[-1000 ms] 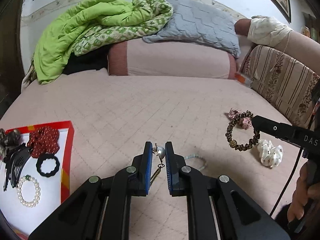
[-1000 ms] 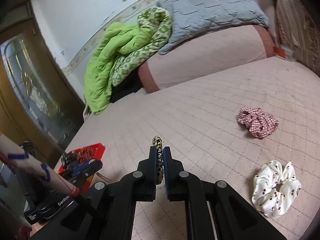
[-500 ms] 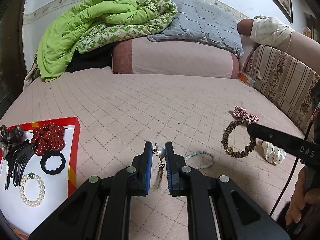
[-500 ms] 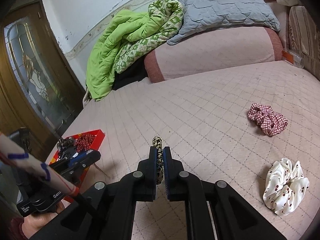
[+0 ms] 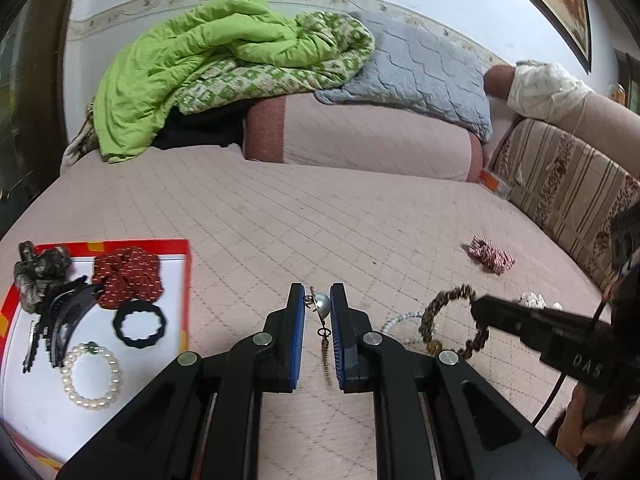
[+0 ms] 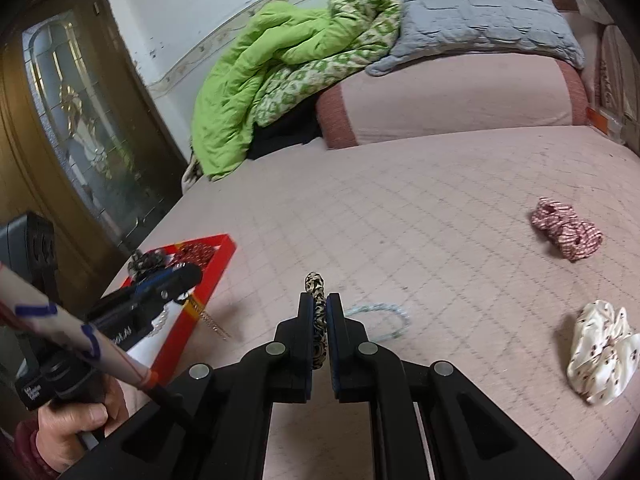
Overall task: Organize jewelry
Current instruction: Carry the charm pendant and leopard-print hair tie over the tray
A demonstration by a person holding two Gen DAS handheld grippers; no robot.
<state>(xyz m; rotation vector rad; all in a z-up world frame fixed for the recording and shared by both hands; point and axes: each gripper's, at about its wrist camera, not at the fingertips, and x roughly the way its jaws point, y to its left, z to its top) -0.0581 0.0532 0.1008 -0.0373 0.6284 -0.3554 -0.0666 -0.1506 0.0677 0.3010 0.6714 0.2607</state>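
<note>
Your left gripper (image 5: 317, 307) pinches a pearl earring (image 5: 322, 305) right of the red tray (image 5: 185, 280); right gripper (image 6: 319, 309) clamps a leopard hair tie (image 6: 317, 292) farther right.

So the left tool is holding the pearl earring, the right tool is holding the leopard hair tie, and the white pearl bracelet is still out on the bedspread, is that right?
Not quite. The white pearl bracelet already lies in the red-edged tray, as the left wrist view shows. The rest holds: the left tool grips the pearl earring and the right tool grips the leopard hair tie.
</note>
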